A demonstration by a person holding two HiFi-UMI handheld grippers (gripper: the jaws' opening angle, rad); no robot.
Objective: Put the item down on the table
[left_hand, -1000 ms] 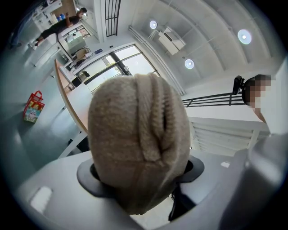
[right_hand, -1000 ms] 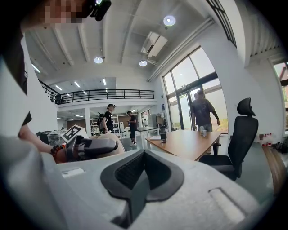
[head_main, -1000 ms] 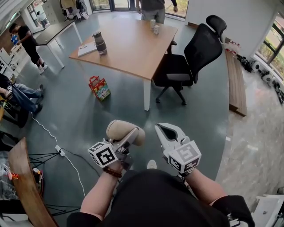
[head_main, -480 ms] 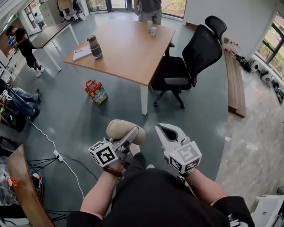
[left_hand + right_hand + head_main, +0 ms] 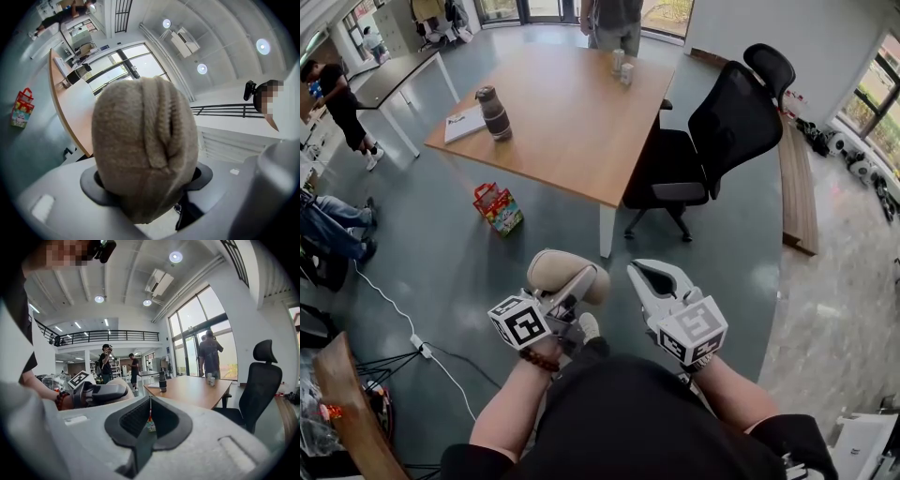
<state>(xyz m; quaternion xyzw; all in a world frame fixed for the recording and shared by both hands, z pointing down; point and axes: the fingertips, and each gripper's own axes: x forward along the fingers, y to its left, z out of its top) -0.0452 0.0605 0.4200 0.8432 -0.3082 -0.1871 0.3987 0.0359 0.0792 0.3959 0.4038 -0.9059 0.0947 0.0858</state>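
Observation:
My left gripper (image 5: 574, 284) is shut on a beige knitted item (image 5: 562, 273), a soft rounded bundle that bulges out past the jaws. The same beige knitted item (image 5: 145, 150) fills the middle of the left gripper view, squeezed between the grey jaws. My right gripper (image 5: 652, 277) is shut with nothing in it, level with the left one and just to its right; its pads (image 5: 149, 420) meet in the right gripper view. Both are held over the grey floor, well short of the wooden table (image 5: 572, 112) ahead.
On the table stand a dark bottle (image 5: 494, 112), a white notebook (image 5: 465, 123) and two cups (image 5: 622, 66). A black office chair (image 5: 712, 141) is at its right corner. A colourful bag (image 5: 498, 208) sits on the floor. A person (image 5: 614, 21) stands beyond the table.
The table, chair and bag have shifted slightly in the head view as the person walks toward the table. Both grippers keep their pose and their jaws.

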